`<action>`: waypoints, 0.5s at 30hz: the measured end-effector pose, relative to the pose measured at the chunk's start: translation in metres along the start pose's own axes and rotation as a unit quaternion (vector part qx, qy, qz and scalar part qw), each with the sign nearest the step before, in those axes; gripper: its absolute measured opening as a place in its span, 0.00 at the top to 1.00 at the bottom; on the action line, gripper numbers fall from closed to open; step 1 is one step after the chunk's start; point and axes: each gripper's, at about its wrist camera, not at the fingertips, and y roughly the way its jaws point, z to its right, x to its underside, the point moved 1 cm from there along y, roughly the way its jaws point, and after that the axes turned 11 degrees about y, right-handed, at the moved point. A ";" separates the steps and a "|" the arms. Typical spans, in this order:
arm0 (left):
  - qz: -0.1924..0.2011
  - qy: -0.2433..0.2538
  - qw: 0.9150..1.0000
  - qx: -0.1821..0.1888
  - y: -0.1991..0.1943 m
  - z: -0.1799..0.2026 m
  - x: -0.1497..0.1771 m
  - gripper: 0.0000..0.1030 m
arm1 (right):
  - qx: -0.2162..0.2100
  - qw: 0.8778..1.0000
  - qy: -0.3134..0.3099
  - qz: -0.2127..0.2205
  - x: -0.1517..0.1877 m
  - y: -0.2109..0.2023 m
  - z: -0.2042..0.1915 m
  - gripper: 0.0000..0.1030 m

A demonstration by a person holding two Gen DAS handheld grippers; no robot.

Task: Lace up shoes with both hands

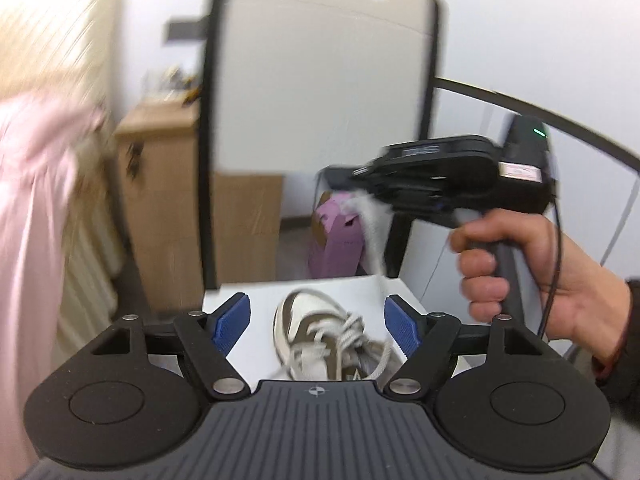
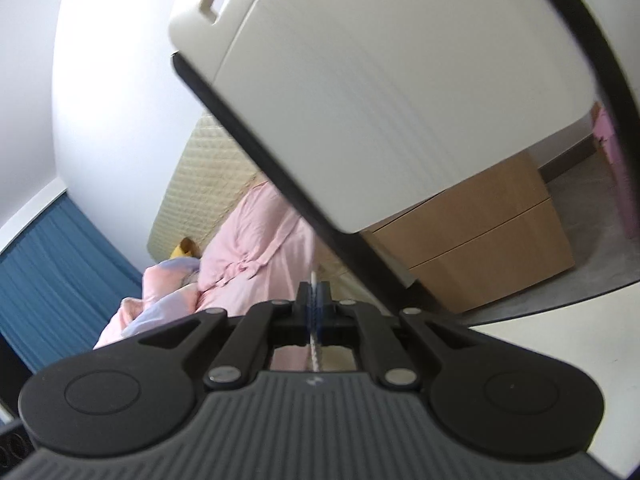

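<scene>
The shoe (image 1: 320, 340), brown and white, lies on the white table (image 1: 360, 286) at lower centre of the left wrist view, its laces loose and tangled over the tongue. The left claw (image 1: 318, 322) stands wide with nothing between its blue pads (image 1: 232, 322), hovering above the shoe. The right claw (image 2: 314, 304) is pinched tight on a white lace (image 2: 314, 350), which shows as a thin strip between its pads; in the left view that lace rises blurred from the table toward the claw at right of centre.

Judged from this, the lace looks pulled steeply upward, so a hard tug could drag or tip the unheld shoe. The thin lace might also slip from the pads.

A pink box (image 1: 340, 240) stands on the floor behind the table; its contents cannot be made out.
</scene>
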 end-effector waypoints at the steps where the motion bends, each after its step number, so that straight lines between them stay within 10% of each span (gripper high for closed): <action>1: 0.003 0.010 1.000 -0.001 0.004 0.005 -0.005 0.25 | -0.005 1.000 0.002 -0.004 0.001 0.001 -0.002 0.97; 9: 0.061 0.033 0.997 0.045 0.059 0.021 -0.027 0.27 | -0.046 0.997 0.054 -0.019 -0.006 -0.006 0.002 0.97; 12: 0.081 0.006 0.995 0.063 0.074 0.017 -0.029 0.39 | -0.059 0.994 0.089 -0.016 -0.014 -0.011 0.016 0.97; 15: 0.088 -0.019 0.993 0.077 0.084 0.012 -0.029 0.75 | -0.071 0.990 0.124 -0.019 -0.017 -0.015 0.027 0.97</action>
